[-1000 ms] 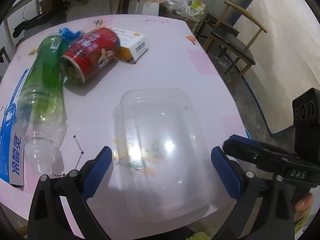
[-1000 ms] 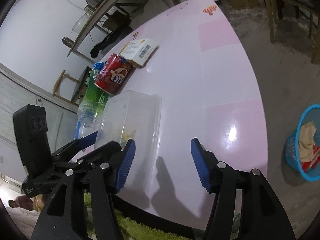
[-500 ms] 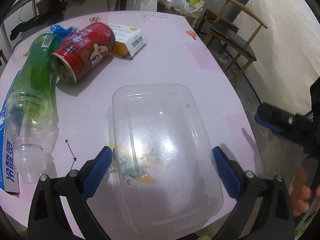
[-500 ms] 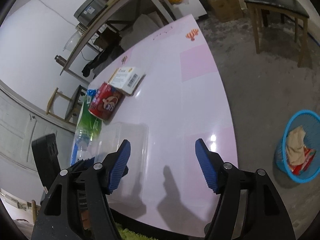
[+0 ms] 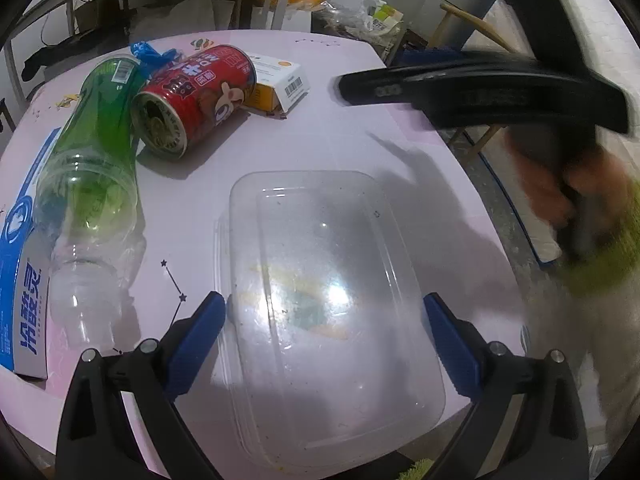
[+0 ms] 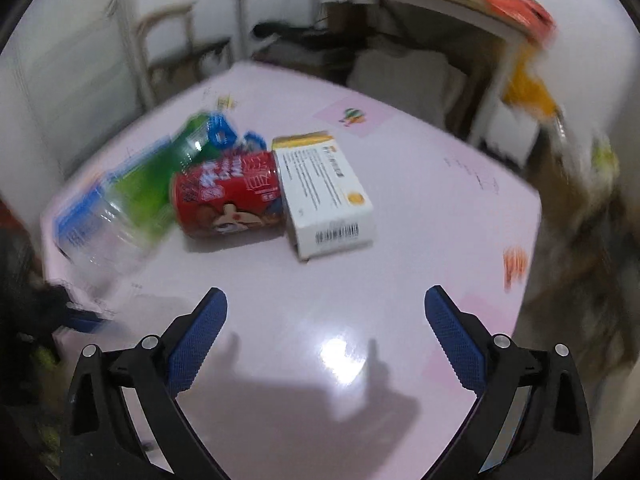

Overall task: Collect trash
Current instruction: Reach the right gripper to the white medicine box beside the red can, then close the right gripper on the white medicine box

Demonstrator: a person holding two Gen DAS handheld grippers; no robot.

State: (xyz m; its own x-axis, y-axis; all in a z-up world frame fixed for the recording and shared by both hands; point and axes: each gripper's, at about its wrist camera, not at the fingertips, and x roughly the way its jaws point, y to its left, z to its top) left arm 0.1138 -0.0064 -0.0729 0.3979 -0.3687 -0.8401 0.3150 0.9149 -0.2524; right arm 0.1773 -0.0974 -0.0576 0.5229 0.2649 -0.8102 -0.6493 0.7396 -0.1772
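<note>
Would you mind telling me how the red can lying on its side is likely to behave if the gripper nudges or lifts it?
The red can lies on its side on the smooth pink table, so a nudge would probably roll it. Its open end looks empty, so it is likely light. The green bottle and white box flank it and may check the roll.

Bare pink tabletop [image 6: 420, 216] lies open ahead of the right gripper [image 6: 326, 312], its jaws opening with nothing between them. Far side blocked by a touching row: white cardboard box [image 6: 324, 196], red printed can on its side [image 6: 230, 196], green plastic bottle [image 6: 156, 188]. Clear plastic lidded container [image 5: 320, 300] fills the near edge between the left gripper's blue pads [image 5: 200, 336]
</note>
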